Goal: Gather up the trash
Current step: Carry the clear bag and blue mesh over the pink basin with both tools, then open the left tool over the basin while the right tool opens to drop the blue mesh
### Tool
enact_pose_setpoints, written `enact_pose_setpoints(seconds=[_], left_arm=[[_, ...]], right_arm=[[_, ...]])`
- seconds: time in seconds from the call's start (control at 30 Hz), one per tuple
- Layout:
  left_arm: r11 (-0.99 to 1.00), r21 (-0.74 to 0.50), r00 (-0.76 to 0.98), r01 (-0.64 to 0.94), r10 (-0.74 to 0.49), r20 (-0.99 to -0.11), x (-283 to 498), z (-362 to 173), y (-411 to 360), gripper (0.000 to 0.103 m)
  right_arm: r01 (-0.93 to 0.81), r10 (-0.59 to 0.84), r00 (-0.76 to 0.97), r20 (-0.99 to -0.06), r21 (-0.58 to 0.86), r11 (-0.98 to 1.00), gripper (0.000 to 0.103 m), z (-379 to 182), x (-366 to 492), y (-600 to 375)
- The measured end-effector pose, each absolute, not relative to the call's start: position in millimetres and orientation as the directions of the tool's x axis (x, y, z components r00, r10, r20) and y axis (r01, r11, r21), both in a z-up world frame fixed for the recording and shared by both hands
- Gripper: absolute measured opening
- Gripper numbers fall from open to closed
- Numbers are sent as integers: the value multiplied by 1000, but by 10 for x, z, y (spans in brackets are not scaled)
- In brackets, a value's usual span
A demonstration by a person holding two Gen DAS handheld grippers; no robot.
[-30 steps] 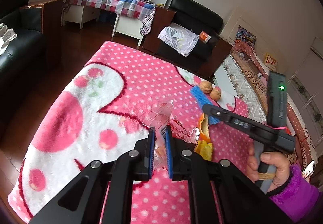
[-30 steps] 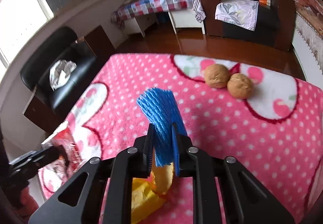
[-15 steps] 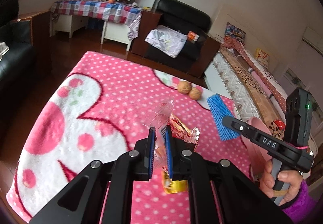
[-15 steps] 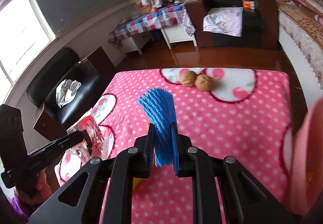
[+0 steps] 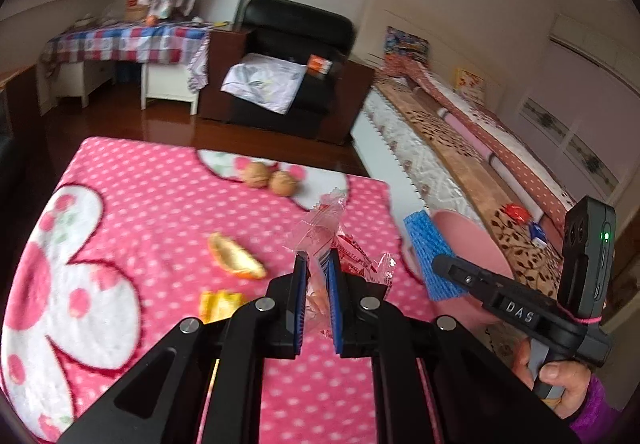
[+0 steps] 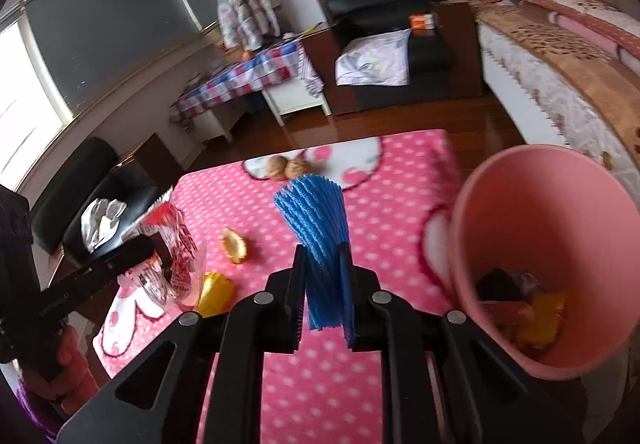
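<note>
Two walnuts [image 5: 272, 178] sit touching each other near the far edge of the worktop's pink polka-dot blanket [image 5: 160, 195]. Beyond that edge stands a black armchair [image 5: 296, 43] holding a white cloth [image 5: 264, 81]; a plaid-covered table [image 5: 128, 43] stands to its left, a bed [image 5: 460, 147] to its right.

Black two-finger grippers: left gripper [image 5: 317, 276], right gripper [image 6: 323, 276]; blue pads [image 5: 333, 296], silver screws, white "DAS" lettering, green LED; purple sleeve [image 5: 596, 404].

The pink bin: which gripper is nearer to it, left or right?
Right. The right gripper, holding the blue foam net, is just beside the pink bin; the left gripper, holding the clear wrapper, is farther away over the blanket.
</note>
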State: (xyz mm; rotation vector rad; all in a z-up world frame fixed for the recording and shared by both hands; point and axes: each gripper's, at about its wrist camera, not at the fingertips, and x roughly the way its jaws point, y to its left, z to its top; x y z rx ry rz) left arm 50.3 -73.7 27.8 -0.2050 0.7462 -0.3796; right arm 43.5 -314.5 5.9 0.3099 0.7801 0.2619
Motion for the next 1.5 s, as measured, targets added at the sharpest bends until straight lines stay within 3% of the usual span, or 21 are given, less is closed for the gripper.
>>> enact_pose_setpoints(seconds=[0.53,1.3,1.5], left_arm=[[852,-260,607,455,-510,-610,559,376,-1963,9],[816,-210,547,538,-528,-650,810,102,-2948,10],[824,-203,545,529,-513,-663,874,15,-2977,18]], right_arm=[[72,156,752,-640,316,946,16,13,85,-4025],[220,55,733,-678,313,924,16,-271,40,-4680],[231,52,725,-687,314,921,16,-328,44,-4710]])
